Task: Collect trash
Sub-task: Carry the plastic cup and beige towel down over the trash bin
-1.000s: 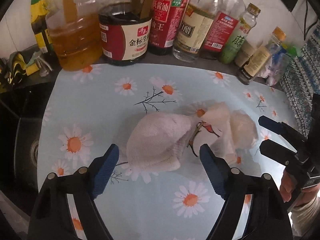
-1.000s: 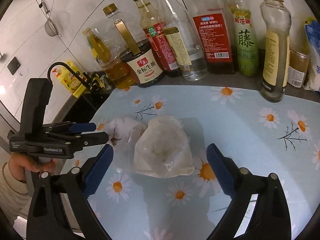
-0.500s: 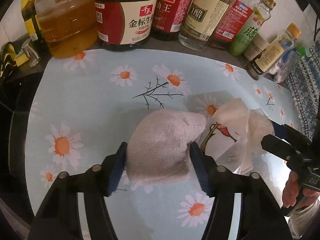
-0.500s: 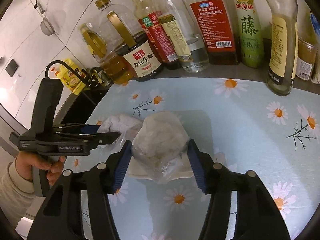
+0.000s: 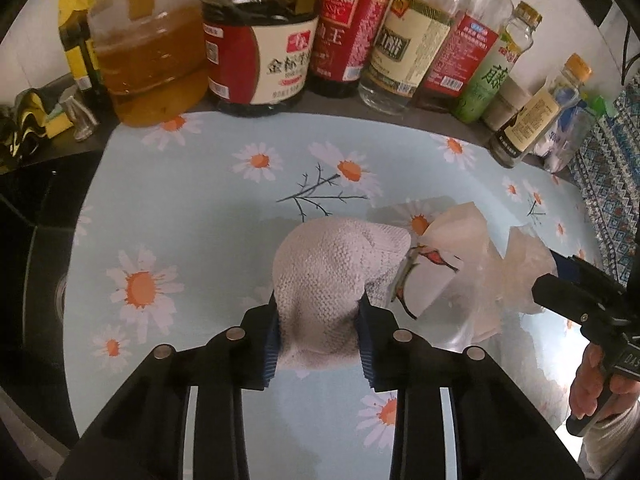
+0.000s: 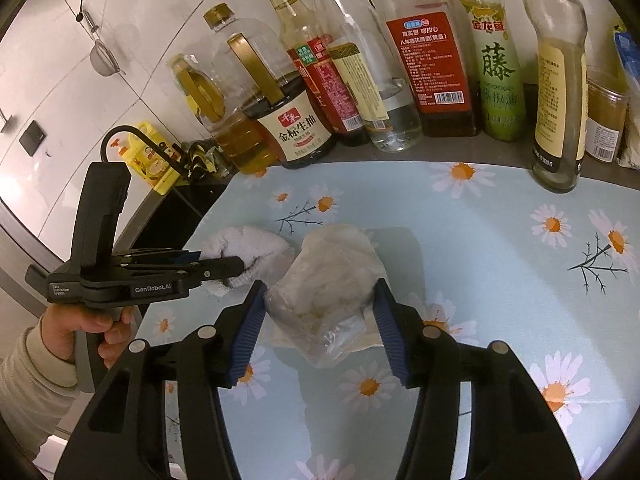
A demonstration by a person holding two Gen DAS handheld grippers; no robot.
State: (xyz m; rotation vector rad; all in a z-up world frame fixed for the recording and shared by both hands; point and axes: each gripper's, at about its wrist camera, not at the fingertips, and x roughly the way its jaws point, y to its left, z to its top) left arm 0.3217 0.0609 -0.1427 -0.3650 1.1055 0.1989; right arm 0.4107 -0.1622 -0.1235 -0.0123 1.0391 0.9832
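Note:
A crumpled white paper towel (image 5: 324,276) lies on the daisy-print mat (image 5: 224,208); it also shows in the right wrist view (image 6: 244,246). My left gripper (image 5: 318,338) is shut on the towel, its blue pads pressed into both sides. Beside it lies a crumpled clear plastic bag with tissue and a printed wrapper (image 5: 452,264). My right gripper (image 6: 320,330) is closed around this plastic bag (image 6: 332,300), both pads touching its sides. Each gripper appears in the other's view, the left (image 6: 224,266) and the right (image 5: 560,272).
A row of sauce, oil and vinegar bottles (image 5: 256,52) stands along the back of the counter (image 6: 436,68). A black stove top (image 5: 32,248) lies left of the mat. A patterned cloth (image 5: 612,184) lies at the far right.
Both grippers moved forward and closed. The left went from open around the towel to pinching it. The right closed onto the plastic bag.

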